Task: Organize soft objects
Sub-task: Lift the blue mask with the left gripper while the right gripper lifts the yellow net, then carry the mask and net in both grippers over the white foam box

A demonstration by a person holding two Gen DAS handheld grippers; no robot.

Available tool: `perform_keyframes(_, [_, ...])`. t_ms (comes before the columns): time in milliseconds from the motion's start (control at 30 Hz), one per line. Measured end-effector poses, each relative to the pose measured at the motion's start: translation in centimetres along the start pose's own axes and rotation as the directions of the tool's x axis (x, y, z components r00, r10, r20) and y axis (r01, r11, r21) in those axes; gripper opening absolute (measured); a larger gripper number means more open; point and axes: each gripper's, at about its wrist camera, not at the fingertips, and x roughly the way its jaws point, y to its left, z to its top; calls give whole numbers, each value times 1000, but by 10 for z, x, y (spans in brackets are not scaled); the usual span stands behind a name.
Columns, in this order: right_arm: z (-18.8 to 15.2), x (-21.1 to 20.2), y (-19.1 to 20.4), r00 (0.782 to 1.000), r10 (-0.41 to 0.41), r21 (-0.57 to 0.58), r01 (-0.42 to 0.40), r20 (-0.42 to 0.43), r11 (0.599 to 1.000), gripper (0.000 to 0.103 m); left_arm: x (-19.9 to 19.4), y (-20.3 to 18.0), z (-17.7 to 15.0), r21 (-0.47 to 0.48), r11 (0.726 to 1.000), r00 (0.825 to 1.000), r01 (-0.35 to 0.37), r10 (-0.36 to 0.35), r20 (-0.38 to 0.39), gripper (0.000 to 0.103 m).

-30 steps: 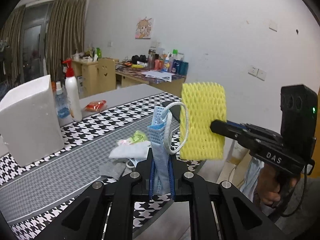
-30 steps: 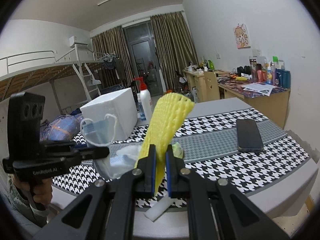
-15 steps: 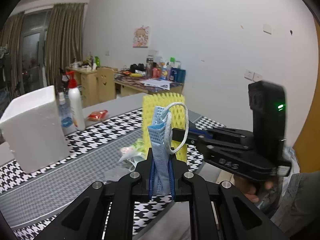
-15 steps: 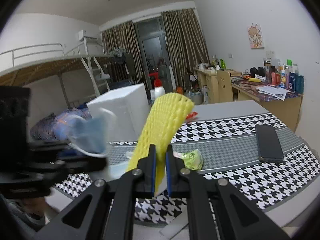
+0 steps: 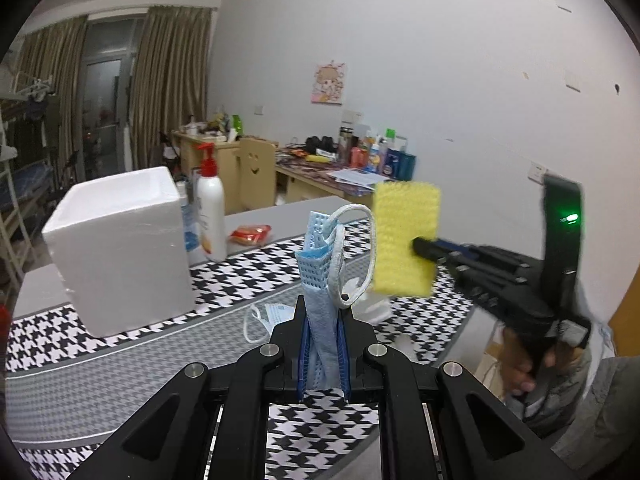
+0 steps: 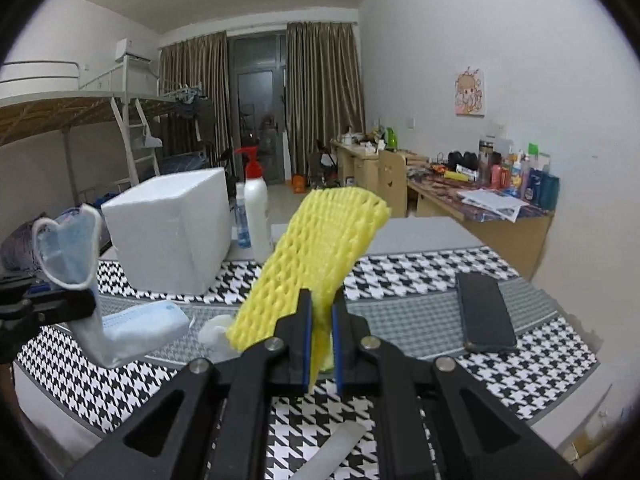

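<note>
- The left gripper (image 5: 323, 344) has its fingers (image 5: 303, 344) nearly closed, pinching a folded blue face mask (image 5: 318, 280) that stands up out of them, its white ear loop (image 5: 362, 256) curling off to the right.
- The right gripper (image 6: 320, 344) has its fingers (image 6: 306, 336) clamped on a yellow foam net sleeve (image 6: 316, 256), which rises from them and leans up and to the right.
- Both held things are in the air above the houndstooth tabletop (image 6: 420, 312) (neither touches it).
- Beyond the left fingers, a second face mask (image 5: 272, 316) lies flat on the grey stripe; in the right view it sits just left of the right fingers (image 6: 144, 324).
- A white foam box (image 6: 172, 236) stands on the tabletop farther out, left of both pairs of fingers, with a white pump bottle (image 6: 256, 216) just beside it.
- A black phone (image 6: 482, 312) lies flat to the right of the right fingers.
- A person's hand (image 5: 528, 364) grips the right gripper's handle, low at the right of the left view.
</note>
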Motion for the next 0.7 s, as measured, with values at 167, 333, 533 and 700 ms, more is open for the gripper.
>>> perform_keyframes(167, [14,-18,-2,998,22,4,-22,54,1000,11,0,10,5,-10,999,999,-33,33,11,13])
perform_keyframes(333, [22,-22,6,996,39,-30,-37,80,999,12,-4,16,11,-20,996,996,-86,86,31,13])
perform_keyframes(533, [24,-13,12,995,79,-42,-77,64,996,12,-13,20,12,-17,990,989,-138,139,55,13])
perform_keyframes(700, [28,-9,18,994,94,-53,-91,62,994,12,-14,26,17,-23,987,985,-157,158,62,13])
